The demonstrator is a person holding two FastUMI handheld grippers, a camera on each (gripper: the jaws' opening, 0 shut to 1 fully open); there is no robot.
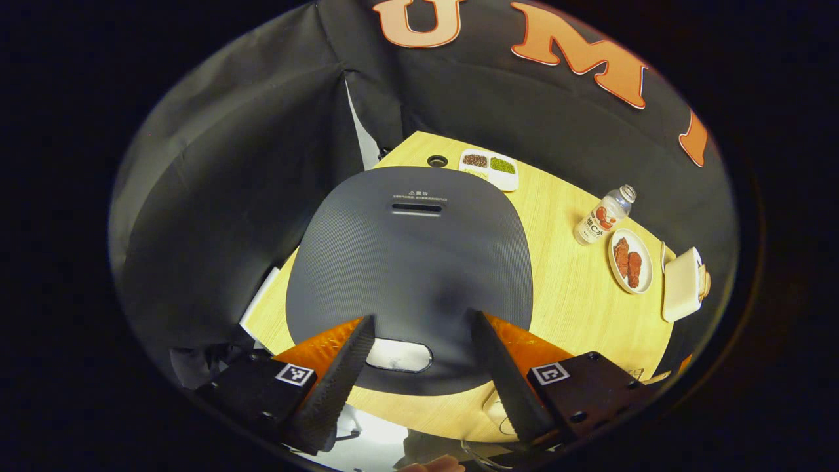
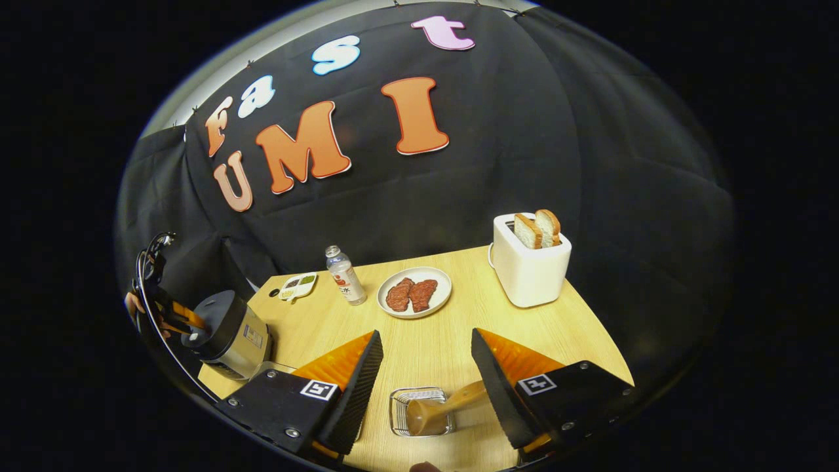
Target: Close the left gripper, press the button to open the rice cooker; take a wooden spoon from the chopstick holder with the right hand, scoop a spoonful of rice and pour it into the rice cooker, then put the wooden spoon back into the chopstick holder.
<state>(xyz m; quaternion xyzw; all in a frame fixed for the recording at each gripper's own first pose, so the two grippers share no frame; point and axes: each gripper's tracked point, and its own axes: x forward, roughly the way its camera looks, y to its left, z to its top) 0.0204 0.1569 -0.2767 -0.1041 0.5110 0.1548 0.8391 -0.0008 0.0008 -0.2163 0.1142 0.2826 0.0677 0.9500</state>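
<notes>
dark grey rice cooker (image 1: pixel 409 275) lid, shut, lies under the left gripper (image 1: pixel 423 351), fingers spread wide above its button (image 1: pixel 398 355). right gripper view: right gripper (image 2: pixel 426 367) open over the wire chopstick holder (image 2: pixel 419 412) holding the wooden spoon (image 2: pixel 446 406).

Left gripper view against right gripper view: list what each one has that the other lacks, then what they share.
Left gripper view alone: the rice cooker's closed dark lid from above, its button between the open left gripper fingers.

Right gripper view alone: the wooden spoon in the wire chopstick holder below the open right gripper, and bread slices upright.

Both: the wooden table, bottle, meat plate, toaster, divided dish.
</notes>
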